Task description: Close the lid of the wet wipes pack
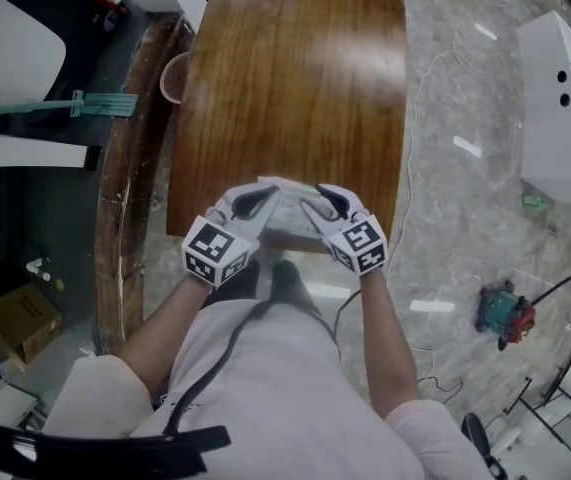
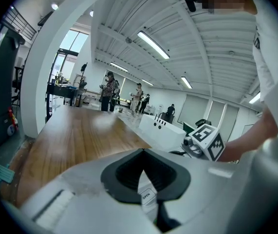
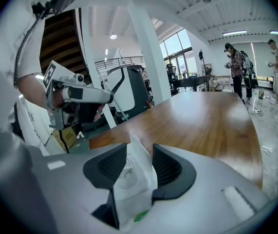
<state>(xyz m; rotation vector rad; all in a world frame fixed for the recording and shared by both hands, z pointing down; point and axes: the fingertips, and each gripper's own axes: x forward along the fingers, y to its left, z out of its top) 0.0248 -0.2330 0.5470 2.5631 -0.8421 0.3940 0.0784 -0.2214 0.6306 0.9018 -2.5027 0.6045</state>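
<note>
Our right tongs [image 3: 139,152] clamp the wipes pack [image 3: 131,189], left tongs [image 2: 142,156] pinch its lid [image 2: 146,195] by the surface [image 1: 295,88] edge; we reckon a slack squeeze drops it

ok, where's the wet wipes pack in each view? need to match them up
Head view: wet wipes pack low centre, at the table's near edge, between the left tongs and right tongs.
Left gripper view: bottom centre, in the slit between the tongs, "OPEN" label showing.
Right gripper view: bottom centre, clamped upright in the tongs.
Shared landmark: the brown wooden table.
</note>
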